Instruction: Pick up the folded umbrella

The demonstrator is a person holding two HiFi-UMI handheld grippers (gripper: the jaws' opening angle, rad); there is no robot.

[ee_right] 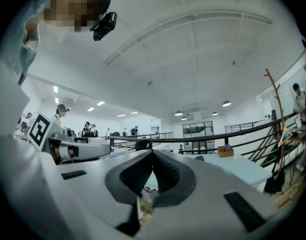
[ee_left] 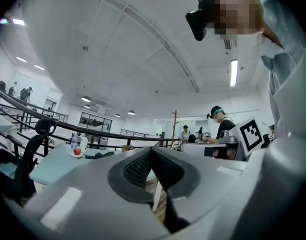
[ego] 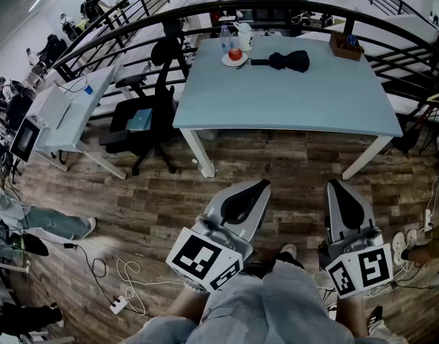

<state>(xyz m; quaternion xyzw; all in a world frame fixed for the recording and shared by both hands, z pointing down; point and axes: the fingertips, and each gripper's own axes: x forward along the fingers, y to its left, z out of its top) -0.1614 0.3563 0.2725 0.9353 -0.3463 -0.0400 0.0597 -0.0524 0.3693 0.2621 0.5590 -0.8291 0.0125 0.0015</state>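
Observation:
The folded black umbrella point(ego: 288, 61) lies at the far side of the light blue table point(ego: 291, 102), its handle pointing left toward a plate. In the left gripper view the umbrella point(ee_left: 100, 154) shows small and far, on the tabletop. Both grippers are held low over the wooden floor, well short of the table. My left gripper point(ego: 260, 185) is shut with nothing in it, and its pads point(ee_left: 138, 168) meet along one line. My right gripper point(ego: 335, 184) is likewise shut and empty, with its pads point(ee_right: 138, 173) pressed together.
A plate with a red item point(ego: 234, 54), a bottle and a white cup stand left of the umbrella. A wooden box point(ego: 346, 46) sits at the table's far right corner. A black office chair point(ego: 144, 113) and a white desk point(ego: 62, 113) are on the left. A black railing point(ego: 277, 7) runs behind. Cables point(ego: 119, 278) lie on the floor.

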